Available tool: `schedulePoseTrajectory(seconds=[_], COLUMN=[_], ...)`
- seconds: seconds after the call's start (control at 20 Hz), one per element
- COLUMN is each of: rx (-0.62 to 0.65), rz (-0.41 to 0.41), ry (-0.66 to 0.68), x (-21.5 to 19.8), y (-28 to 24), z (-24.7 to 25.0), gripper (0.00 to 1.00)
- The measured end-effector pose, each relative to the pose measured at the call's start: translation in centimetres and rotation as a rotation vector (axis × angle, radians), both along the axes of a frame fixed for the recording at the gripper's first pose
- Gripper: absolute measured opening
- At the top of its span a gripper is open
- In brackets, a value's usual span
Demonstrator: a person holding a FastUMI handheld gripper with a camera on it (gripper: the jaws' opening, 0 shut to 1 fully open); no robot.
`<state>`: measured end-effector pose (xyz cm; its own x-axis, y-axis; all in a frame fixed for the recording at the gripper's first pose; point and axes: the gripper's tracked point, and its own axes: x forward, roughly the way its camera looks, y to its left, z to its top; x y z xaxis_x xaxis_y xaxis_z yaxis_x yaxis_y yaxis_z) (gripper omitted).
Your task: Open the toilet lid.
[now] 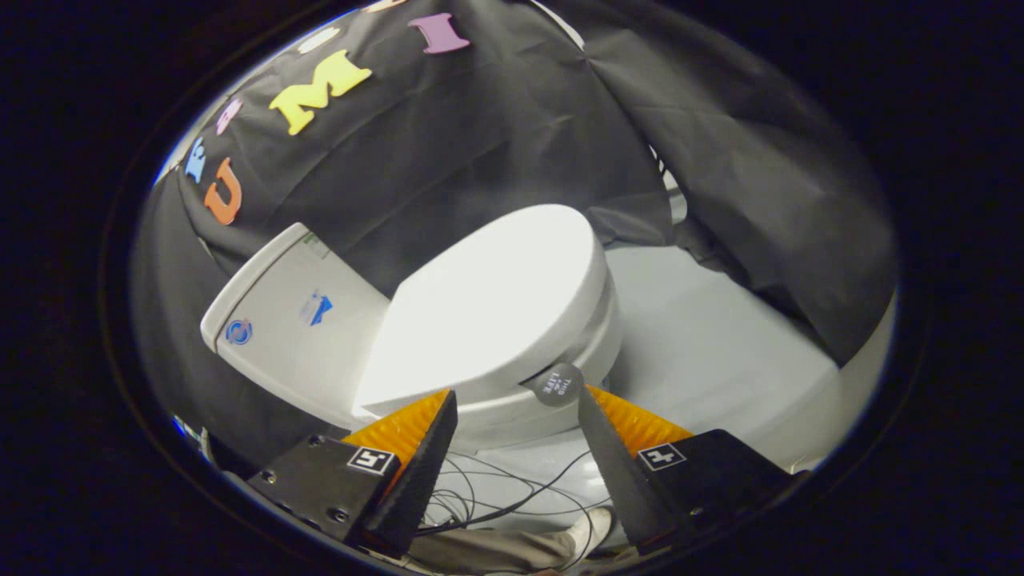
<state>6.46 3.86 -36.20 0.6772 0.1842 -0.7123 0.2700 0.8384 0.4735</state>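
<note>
Gripper (516, 400) at toilet lid (488, 308) front edge.
Fingers spread, gripping nothing; closed lid lies just ahead, its round dark tab (556, 384) beside the right fingertip; cistern (292, 320) beyond.

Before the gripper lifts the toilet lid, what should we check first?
1. Toilet lid down, waiting to be opened: ok.
2. Hand-held gripper open, fingers apart: ok.
3. Front edge of the lid between the fingers: ok.
4. Fingers actually touching the lid: cannot tell.
5. Grey round tab on the lid's rim, just ahead of the fingers: ok.
6. Room behind, by the tank, for the lid to swing up: cannot tell.
</note>
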Motion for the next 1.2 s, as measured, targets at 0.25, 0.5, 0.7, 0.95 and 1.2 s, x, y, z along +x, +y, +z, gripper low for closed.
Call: schedulePoseTrajectory(seconds=[0.25,0.5,0.7,0.95,1.2], rx=[0.114,0.18,0.244,0.317,0.391], rz=[-0.073,-0.131,-0.17,-0.189,-0.25], ry=[0.059,0.105,0.134,0.137,0.156], x=[1.5,2.4,3.3,4.5,4.6], y=[-0.8,-1.5,-1.7,-1.0,-1.6], z=[-3.0,-5.1,-6.5,-7.1,-7.0], gripper=[0.92,0.78,0.64,0.42,0.31])
